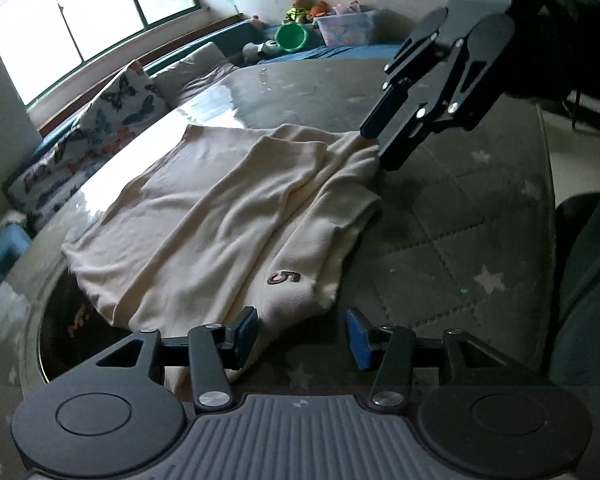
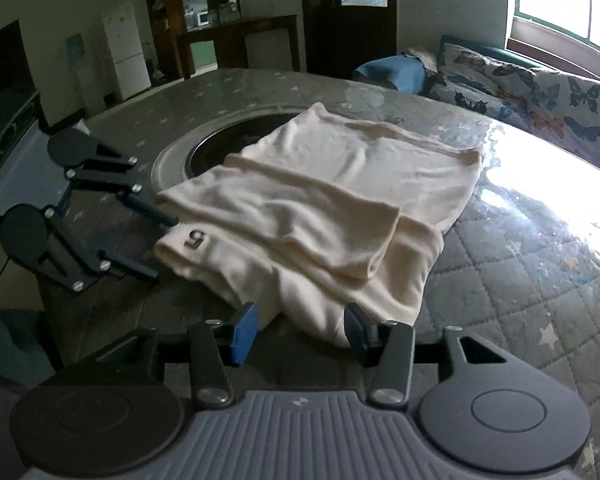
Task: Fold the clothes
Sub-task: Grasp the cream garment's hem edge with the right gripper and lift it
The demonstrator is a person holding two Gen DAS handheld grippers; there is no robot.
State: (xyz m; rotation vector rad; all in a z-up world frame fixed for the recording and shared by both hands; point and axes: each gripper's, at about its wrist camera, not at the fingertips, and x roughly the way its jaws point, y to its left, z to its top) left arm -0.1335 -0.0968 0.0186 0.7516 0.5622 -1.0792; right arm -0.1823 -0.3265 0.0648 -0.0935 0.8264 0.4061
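Left tool [image 1: 302,338], at the bottom centre of the left wrist view, stands released: its two pads are apart, and the cream garment [image 1: 228,216] lies only against the left pad, not pinched. The garment is spread in the middle of the frame on the worktop [image 1: 460,240], partly folded, with a small "5" mark [image 1: 284,278] near its lower edge. At the upper right the right tool [image 1: 374,148] touches the far corner of the cloth; from here I cannot tell if it pinches it. A risk: if that tool pulls away while cloth hangs on a pad, the fold may drag open.

From the right wrist view, the right tool [image 2: 300,330] at bottom centre has its pads apart with a bunched edge of the garment [image 2: 320,208] between them, seemingly loose. The left tool [image 2: 162,244] waits released at the middle left, beside the "5" mark [image 2: 194,240]. The cloth covers part of a dark round recess [image 2: 216,144] in the worktop [image 2: 520,280]; the fabric could sag there and make the next fold uneven.
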